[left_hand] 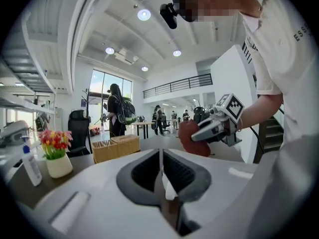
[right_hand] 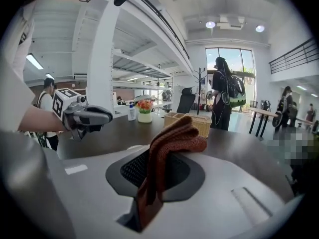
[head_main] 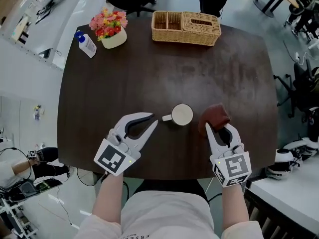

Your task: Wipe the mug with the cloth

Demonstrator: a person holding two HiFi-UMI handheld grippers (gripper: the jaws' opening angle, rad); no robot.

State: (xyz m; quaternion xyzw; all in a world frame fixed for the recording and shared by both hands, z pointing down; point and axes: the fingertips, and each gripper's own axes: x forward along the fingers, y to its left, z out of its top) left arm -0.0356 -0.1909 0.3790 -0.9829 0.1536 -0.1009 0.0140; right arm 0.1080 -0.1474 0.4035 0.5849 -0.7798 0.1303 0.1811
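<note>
We see the dark table [head_main: 224,73] carrying the white mug [head_main: 182,114] upright toward its near edge. Our left gripper [head_main: 155,120] has its fingers clenched on the mug's handle. Our right gripper [head_main: 219,127] grasps the rust-brown cloth [head_main: 214,114] in its fingers, just right of the mug.

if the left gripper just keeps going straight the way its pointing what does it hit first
Most likely the mug: its handle sticks out toward the left gripper, just ahead of the shut tips. Whether they touch is hard to tell from the head view.
</note>
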